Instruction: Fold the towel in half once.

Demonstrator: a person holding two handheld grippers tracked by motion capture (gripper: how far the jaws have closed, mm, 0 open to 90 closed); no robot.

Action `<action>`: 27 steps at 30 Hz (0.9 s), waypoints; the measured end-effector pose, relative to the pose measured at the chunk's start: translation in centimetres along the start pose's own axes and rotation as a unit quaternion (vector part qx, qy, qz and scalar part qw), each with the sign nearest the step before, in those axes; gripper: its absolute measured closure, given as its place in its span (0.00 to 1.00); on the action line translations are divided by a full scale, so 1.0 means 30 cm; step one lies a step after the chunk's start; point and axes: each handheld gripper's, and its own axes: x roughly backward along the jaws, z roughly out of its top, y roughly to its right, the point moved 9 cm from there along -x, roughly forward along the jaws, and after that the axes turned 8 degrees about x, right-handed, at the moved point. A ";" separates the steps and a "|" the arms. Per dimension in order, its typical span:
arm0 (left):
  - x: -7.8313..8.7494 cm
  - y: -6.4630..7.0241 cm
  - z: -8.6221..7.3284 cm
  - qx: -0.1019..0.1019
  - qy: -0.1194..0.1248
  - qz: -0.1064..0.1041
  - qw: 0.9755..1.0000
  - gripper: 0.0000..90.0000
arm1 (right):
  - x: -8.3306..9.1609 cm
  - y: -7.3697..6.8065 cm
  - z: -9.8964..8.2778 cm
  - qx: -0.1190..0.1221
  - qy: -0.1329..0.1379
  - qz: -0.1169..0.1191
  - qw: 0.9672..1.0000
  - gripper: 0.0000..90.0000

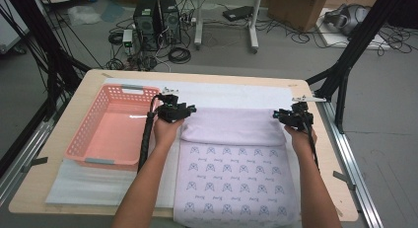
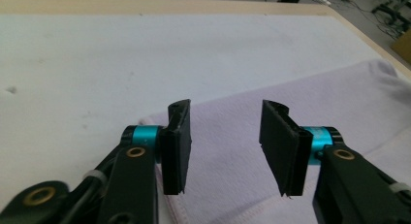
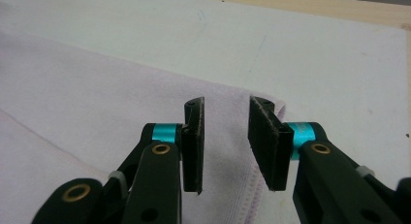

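Note:
A lilac towel (image 1: 231,178) printed with small blue figures lies on a white mat, and its far end is folded back as a plain band (image 1: 231,125). My left gripper (image 1: 183,111) hovers at the band's far left corner. In the left gripper view that gripper (image 2: 225,107) stands open over the towel's hemmed edge (image 2: 228,195), with nothing pinched. My right gripper (image 1: 282,115) is at the band's far right corner. Its jaws (image 3: 225,103) are parted a little over the towel's corner (image 3: 232,136), and the pads press on nothing.
A pink plastic basket (image 1: 86,124) sits on the table's left side, close beside my left hand. The white mat (image 1: 98,183) covers most of the wooden table (image 1: 59,139). Black frame legs, computers and cables stand on the floor beyond.

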 end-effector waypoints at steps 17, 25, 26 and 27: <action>0.028 0.030 -0.205 -0.061 -0.082 -0.012 0.995 0.85 | 0.042 -0.087 -0.153 0.040 -0.090 0.066 0.993 0.72; 0.083 0.080 -0.208 -0.090 -0.055 -0.016 0.994 0.94 | 0.085 -0.106 -0.199 0.048 -0.065 0.071 0.994 0.94; 0.093 0.081 -0.215 -0.085 -0.048 -0.018 0.995 0.94 | 0.096 -0.109 -0.201 0.047 -0.058 0.071 0.995 0.94; 0.104 0.085 -0.224 -0.084 -0.044 -0.022 0.995 0.94 | 0.108 -0.113 -0.203 0.048 -0.050 0.071 0.995 0.94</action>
